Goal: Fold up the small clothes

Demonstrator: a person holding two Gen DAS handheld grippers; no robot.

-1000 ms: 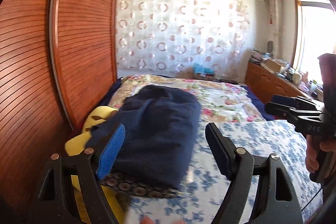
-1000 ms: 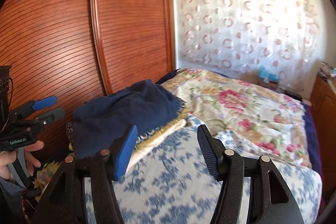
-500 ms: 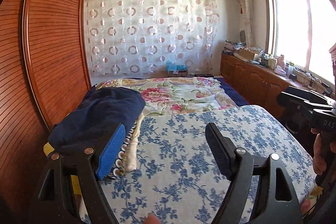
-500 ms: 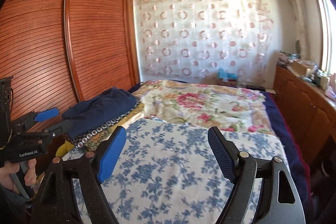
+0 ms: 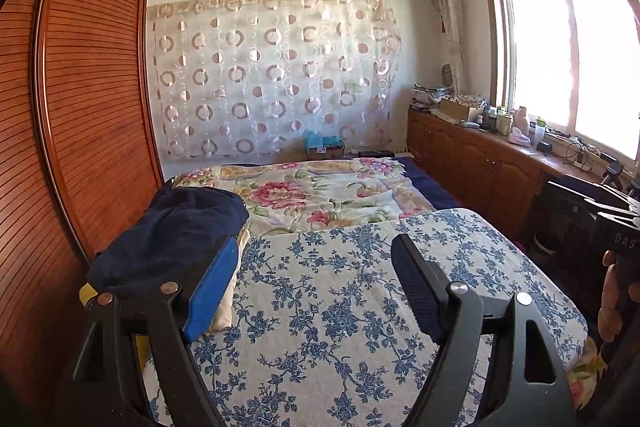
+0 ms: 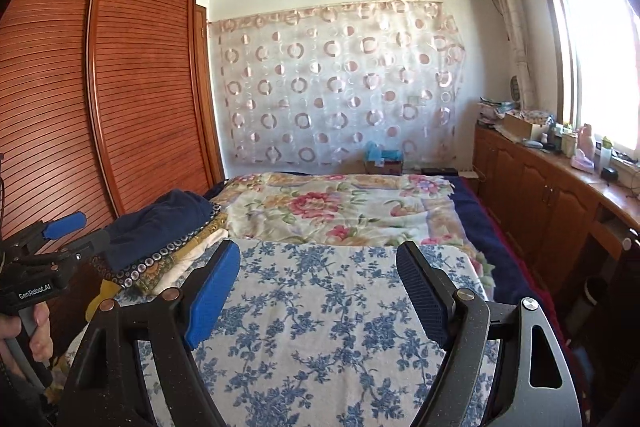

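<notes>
Your left tongs (image 5: 316, 287) and right tongs (image 6: 320, 291) both gape wide, holding nothing, above the bed (image 5: 360, 307). The folded navy garment (image 5: 172, 235) tops a pile at the bed's left edge.

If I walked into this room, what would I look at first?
Probably the big bed in the middle, with a blue-flowered cover at the near end and a pink-flowered quilt behind it. Then the pile of clothes at the bed's left edge by the wooden wardrobe, with a dark navy garment on top. Both grippers, left and right, hang open over the bed, holding nothing.
</notes>
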